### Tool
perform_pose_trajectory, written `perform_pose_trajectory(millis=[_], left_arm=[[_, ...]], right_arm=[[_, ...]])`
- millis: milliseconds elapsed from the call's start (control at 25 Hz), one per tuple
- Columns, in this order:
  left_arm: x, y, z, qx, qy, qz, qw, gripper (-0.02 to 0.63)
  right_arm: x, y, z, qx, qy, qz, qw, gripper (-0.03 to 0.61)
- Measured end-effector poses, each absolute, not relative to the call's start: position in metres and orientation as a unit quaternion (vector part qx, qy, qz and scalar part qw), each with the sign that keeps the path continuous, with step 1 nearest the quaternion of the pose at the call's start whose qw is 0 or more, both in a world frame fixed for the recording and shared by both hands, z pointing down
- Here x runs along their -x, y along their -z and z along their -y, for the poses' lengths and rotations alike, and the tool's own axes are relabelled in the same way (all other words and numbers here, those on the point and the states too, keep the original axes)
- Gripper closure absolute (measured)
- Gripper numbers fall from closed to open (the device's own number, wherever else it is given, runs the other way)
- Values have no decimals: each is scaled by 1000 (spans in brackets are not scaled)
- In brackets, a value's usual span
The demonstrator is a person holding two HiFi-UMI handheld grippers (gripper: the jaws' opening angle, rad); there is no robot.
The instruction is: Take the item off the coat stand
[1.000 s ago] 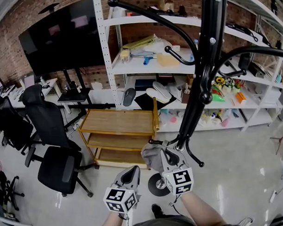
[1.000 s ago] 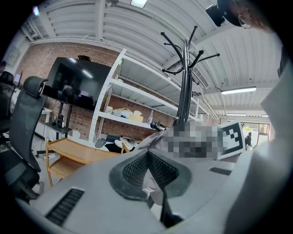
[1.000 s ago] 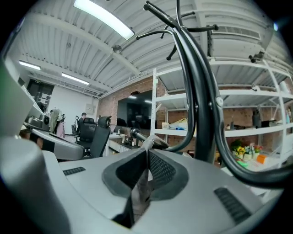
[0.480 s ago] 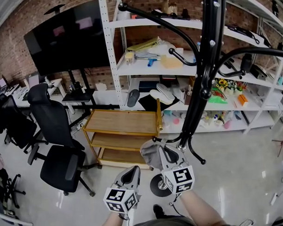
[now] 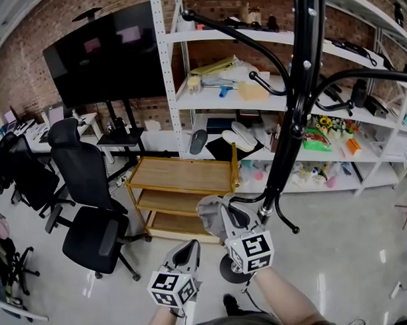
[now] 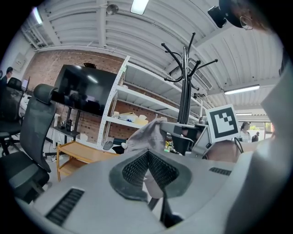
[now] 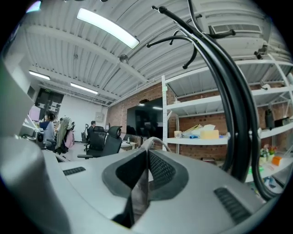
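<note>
A black coat stand rises at the right of the head view, with curved hooks up high and short ones low down. A grey cap hangs from my right gripper, beside the tip of a low hook; whether it still touches that hook I cannot tell. In the right gripper view the jaws are shut on the cap's grey fabric, with the stand's pole just to the right. My left gripper is lower and to the left, shut and empty. Its own view shows the cap ahead.
A wooden three-tier cart stands just beyond the cap. White shelving full of small items lines the brick wall. Black office chairs and a big dark screen are on the left. The stand's round base rests on the shiny floor.
My right gripper has lifted a little with the grey cap in it, shifting slightly left in the picture. The left gripper holds about the same spot.
</note>
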State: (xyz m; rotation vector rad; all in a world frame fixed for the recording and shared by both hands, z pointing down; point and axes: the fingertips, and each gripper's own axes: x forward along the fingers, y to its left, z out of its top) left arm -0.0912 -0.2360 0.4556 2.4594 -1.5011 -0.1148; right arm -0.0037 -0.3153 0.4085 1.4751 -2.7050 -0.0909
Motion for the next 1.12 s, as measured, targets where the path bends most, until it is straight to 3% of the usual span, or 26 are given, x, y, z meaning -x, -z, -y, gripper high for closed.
perform_pose_trajectory(millis=[760,1120], left_arm=[[132,-459,219,-830,29,543,125,606],[142,-462,197,-827,25,546,129,606]], right_arm=[[48,-419,337,-432,24,900,52,551],[52,-438,289,-423,13,904,58,551]])
